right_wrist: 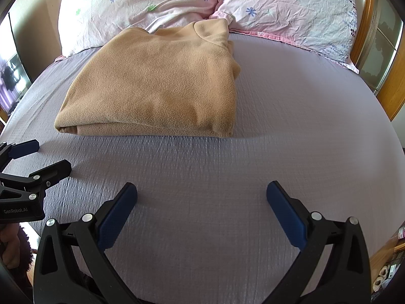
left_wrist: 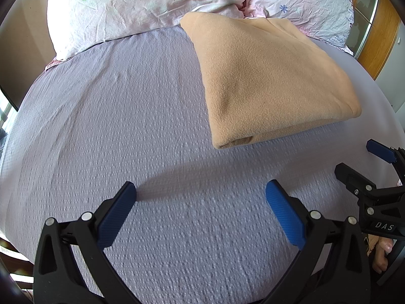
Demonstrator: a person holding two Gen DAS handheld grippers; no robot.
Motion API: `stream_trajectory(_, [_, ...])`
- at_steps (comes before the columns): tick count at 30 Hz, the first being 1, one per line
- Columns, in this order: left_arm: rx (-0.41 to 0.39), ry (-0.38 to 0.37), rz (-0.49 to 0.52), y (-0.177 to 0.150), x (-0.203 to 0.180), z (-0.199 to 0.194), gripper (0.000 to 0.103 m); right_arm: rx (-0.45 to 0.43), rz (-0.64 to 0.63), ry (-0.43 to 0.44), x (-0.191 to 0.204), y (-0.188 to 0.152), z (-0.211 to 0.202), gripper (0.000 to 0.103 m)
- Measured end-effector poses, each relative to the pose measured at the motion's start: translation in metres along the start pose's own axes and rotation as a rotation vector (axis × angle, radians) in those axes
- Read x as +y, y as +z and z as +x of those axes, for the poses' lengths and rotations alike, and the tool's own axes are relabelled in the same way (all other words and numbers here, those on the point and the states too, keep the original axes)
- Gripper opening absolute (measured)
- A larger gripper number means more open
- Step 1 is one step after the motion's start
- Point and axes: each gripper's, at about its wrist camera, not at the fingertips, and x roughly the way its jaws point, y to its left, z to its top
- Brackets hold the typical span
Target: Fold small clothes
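Right wrist view: left tongs (right_wrist: pixel 38 158) read "GenRobot.AI".

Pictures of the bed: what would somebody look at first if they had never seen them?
Probably the tan fleece garment, folded into a neat block on the lavender bedsheet, just below two flowery pink pillows at the head of the bed. Next, the black grippers with blue pads: the left gripper and the right gripper both hang open and empty above bare sheet, short of the garment.
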Motion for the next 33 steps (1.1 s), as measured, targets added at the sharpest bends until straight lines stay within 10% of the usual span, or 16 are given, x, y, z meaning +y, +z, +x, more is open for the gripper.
stream_trajectory(33, [-0.003, 0.002, -0.004, 0.0004, 0.0025, 0.0007, 0.101, 0.0, -0.007, 0.005, -0.0011, 0.0003, -0.0003, 0.102])
